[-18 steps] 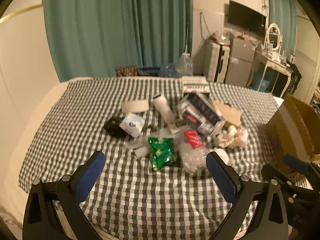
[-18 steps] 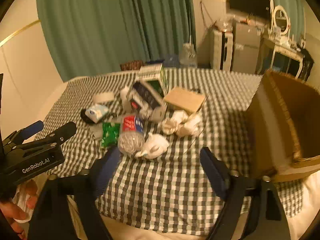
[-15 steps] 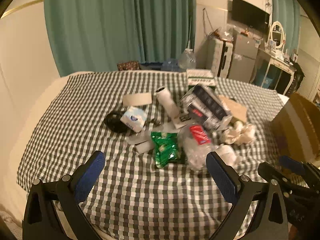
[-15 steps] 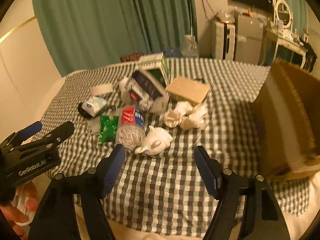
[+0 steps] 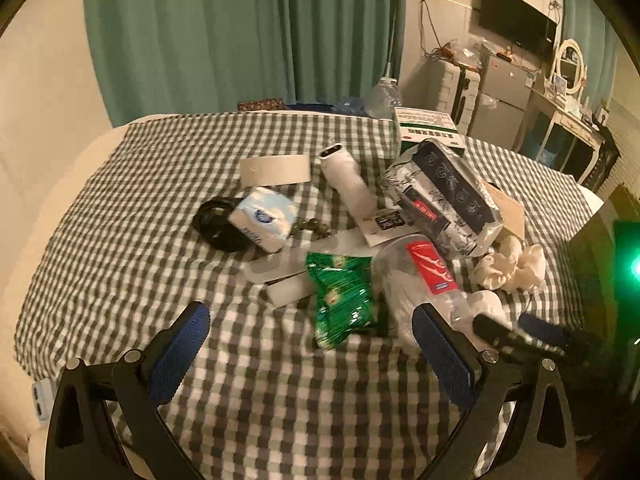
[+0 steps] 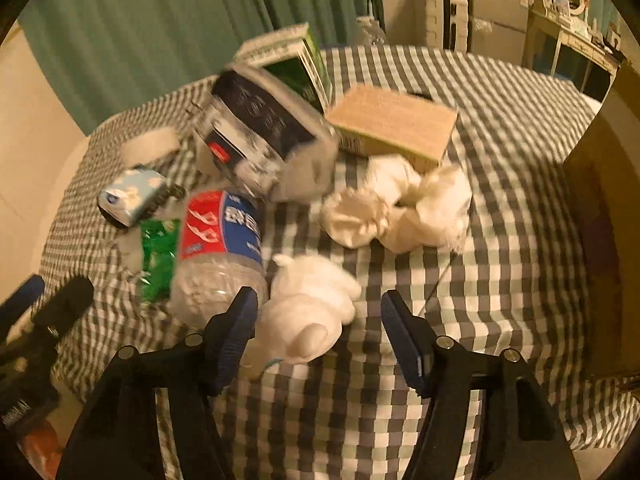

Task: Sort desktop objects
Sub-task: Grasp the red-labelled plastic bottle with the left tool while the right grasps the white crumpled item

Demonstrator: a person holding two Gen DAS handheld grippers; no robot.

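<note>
1. We held the left gripper (image 5: 312, 346) low over the near side of the checked cloth (image 5: 120, 248), tipped down toward the pile. Its blue jaws stood as wide as they go, with nothing between them.

2. We held the right gripper (image 6: 318, 334) tipped down more steeply, close to the pile. Its jaws were partly open, and a white crumpled lump (image 6: 310, 312) sat between them. The pads were not pressing on it.

3. The things to sort lay in a heap in the middle of the cloth.

4. A clear plastic bottle (image 6: 218, 256) with a red and blue label lay on its side, just beside the white lump.

5. A green snack bag (image 5: 344, 300) lay next to the bottle, on its other side.

6. Farther back we saw a small blue tissue pack (image 5: 264, 222) resting on a black cord (image 5: 214, 228).

7. A black and white box (image 6: 264, 136) leaned on a green and white box (image 6: 298, 64), with a flat brown box (image 6: 394, 126) beside it.

8. Crumpled white paper balls (image 6: 398, 210) lay in front of the brown box.

9. A big cardboard box (image 6: 604, 224) stood at the right edge of the cloth.
</note>
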